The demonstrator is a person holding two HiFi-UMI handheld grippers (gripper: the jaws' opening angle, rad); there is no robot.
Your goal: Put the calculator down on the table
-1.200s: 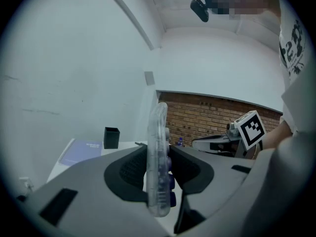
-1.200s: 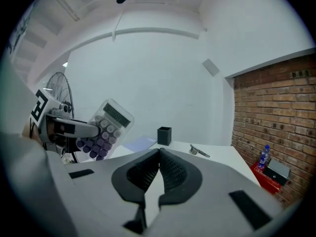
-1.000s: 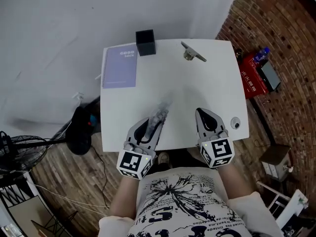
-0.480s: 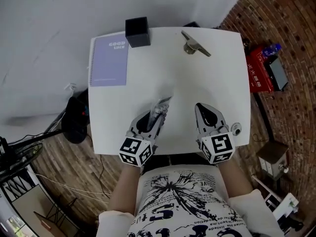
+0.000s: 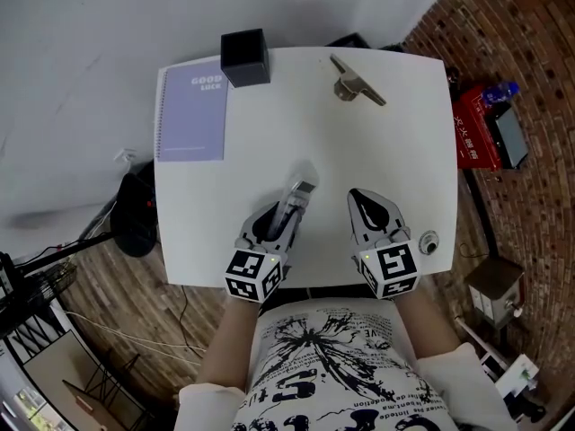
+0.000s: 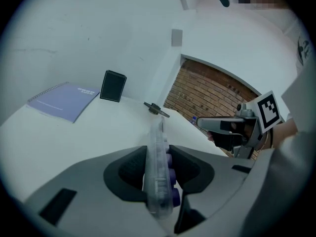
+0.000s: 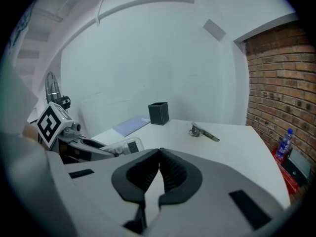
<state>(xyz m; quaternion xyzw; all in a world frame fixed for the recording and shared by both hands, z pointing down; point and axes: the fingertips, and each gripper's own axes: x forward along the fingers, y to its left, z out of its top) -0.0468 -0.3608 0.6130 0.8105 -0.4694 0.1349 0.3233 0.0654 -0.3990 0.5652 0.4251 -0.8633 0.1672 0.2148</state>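
A clear-cased calculator [image 5: 295, 201] with purple keys stands on edge between the jaws of my left gripper [image 5: 280, 218], which is shut on it over the near part of the white table [image 5: 395, 151]. In the left gripper view the calculator [image 6: 157, 172] runs forward from between the two pads, keys facing right. My right gripper [image 5: 367, 206] hovers beside it to the right, jaws shut with nothing between them. The right gripper view shows the calculator [image 7: 122, 146] at the left, held by the left gripper.
A purple notebook [image 5: 192, 112] lies at the table's far left corner, a black square cup [image 5: 244, 57] beside it. A metal clip-like tool [image 5: 356, 83] lies at the far middle. A small round object [image 5: 429, 240] sits near the right front edge. Brick floor and red box lie right.
Both grippers have come down and forward over the table's near part. The left gripper has rolled a little, with the calculator still held between its jaws.
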